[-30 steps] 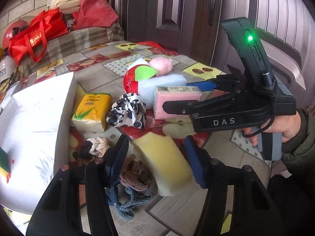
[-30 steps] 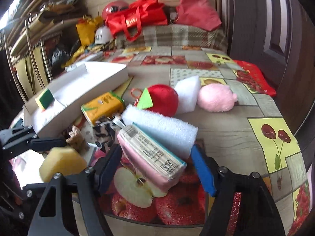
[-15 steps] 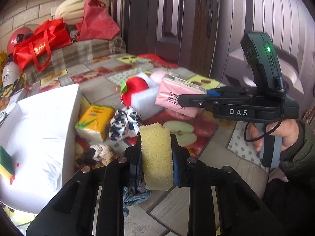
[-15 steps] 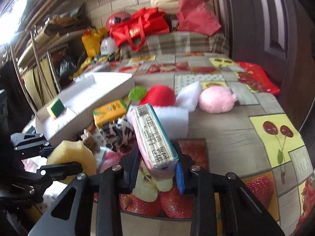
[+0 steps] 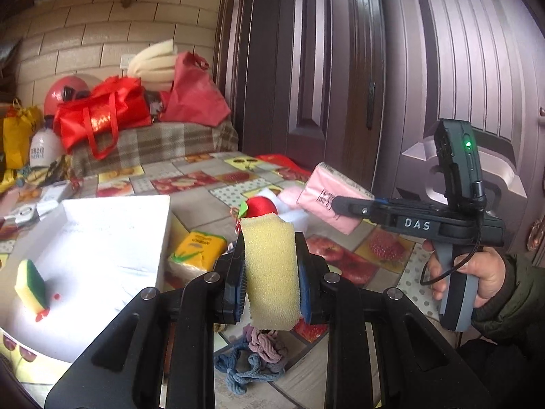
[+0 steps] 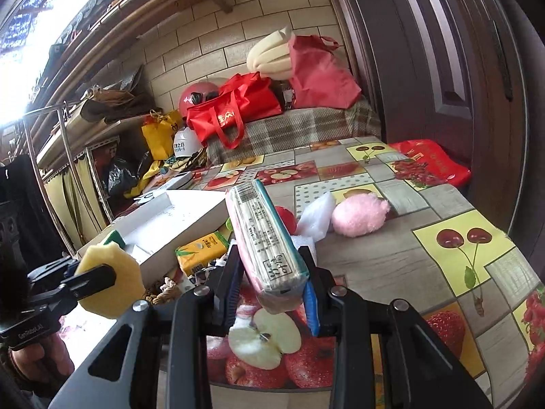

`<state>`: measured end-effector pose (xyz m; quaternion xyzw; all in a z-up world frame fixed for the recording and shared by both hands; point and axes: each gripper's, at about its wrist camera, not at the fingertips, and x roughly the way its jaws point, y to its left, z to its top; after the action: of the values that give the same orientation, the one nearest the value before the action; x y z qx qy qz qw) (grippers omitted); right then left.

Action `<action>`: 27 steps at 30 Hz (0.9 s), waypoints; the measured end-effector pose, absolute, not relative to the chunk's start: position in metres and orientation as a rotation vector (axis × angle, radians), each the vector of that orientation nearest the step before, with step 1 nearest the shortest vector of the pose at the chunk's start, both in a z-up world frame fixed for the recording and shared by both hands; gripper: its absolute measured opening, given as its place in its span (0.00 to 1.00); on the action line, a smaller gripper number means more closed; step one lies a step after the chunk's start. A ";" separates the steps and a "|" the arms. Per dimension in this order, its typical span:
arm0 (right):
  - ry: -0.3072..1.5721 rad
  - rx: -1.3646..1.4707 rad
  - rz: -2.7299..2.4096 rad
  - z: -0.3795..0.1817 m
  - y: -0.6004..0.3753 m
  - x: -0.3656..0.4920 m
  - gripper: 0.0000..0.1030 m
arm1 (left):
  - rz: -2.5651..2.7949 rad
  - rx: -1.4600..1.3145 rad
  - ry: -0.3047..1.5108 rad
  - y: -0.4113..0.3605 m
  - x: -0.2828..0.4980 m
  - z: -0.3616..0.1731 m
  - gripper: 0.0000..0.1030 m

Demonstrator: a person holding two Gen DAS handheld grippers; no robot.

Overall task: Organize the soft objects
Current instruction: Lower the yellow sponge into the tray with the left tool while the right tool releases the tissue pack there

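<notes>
Tongs [image 5: 270, 277] over fruit-print tbl [image 6: 391, 266], brick wall [image 6: 204, 47]

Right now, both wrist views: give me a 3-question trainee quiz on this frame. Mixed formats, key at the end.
1. True or false: the left gripper is shut on the yellow sponge.
2. What does the right gripper hold? A) pink plush ball B) pink tissue pack C) yellow tissue pack
3. Fill in: a green-and-yellow scrub sponge lies in the white ____.

Key: 1 true; 2 B, the pink tissue pack; 3 box.
</notes>
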<state>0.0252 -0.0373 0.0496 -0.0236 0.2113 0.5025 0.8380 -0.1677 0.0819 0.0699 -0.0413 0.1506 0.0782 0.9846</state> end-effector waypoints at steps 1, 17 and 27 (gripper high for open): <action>0.438 -0.059 1.062 0.050 -0.037 0.023 0.31 | 0.161 -0.074 0.292 0.080 -0.170 0.071 0.23; 0.434 -0.025 1.064 0.050 -0.037 0.022 0.31 | 0.275 -0.104 0.287 0.099 -0.178 0.068 0.23; 0.361 -0.104 1.077 0.053 -0.010 0.004 0.31 | 0.446 -0.125 0.269 0.140 -0.199 0.062 0.23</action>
<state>0.0041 -0.0097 0.0526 -0.0492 0.1708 0.5099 0.8417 -0.1987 0.1402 0.0622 -0.0619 0.1329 0.2203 0.9644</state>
